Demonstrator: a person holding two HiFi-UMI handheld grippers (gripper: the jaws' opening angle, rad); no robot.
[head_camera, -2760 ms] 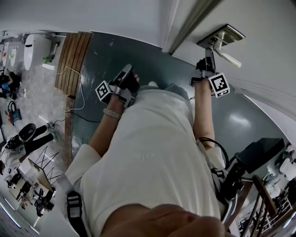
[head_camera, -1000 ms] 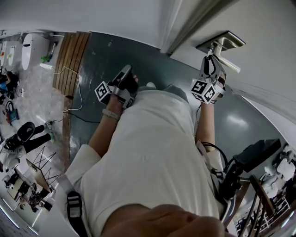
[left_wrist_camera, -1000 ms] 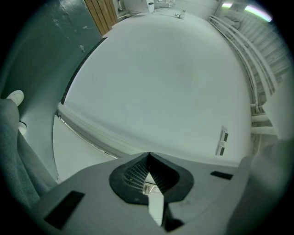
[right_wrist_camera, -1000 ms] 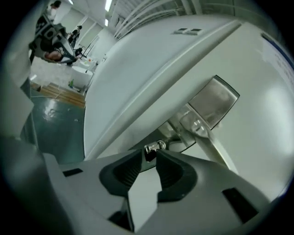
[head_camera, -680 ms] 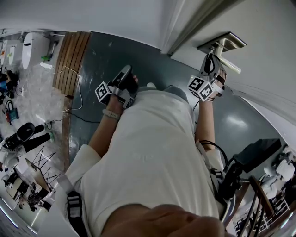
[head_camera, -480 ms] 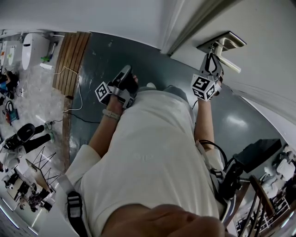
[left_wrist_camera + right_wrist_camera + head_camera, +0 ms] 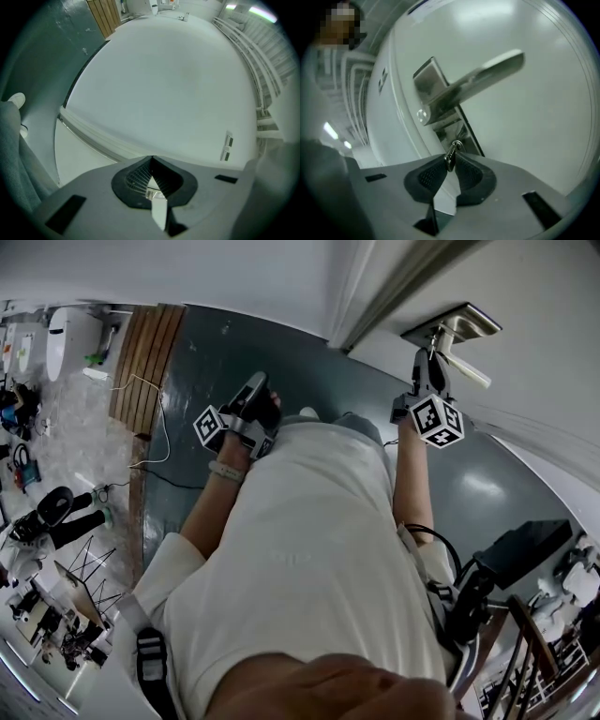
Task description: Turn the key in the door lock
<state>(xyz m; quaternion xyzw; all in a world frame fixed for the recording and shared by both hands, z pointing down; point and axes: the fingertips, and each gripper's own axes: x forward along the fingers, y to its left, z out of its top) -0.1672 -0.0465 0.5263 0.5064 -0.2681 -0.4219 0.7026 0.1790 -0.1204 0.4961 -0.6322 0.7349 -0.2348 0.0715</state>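
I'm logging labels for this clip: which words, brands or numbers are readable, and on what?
No readable text anywhere.
Right marker cube, left marker cube: black-and-white square patterns, no letters.
Lock plate, key: no legible stamp.
Wall plates: too small.

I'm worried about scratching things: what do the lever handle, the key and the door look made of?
The lever handle looks like brushed metal, satin silver with a soft sheen. The key is likely metal too, darker, with a bright ring. The door is smooth, white, painted or laminated; its core cannot be told.
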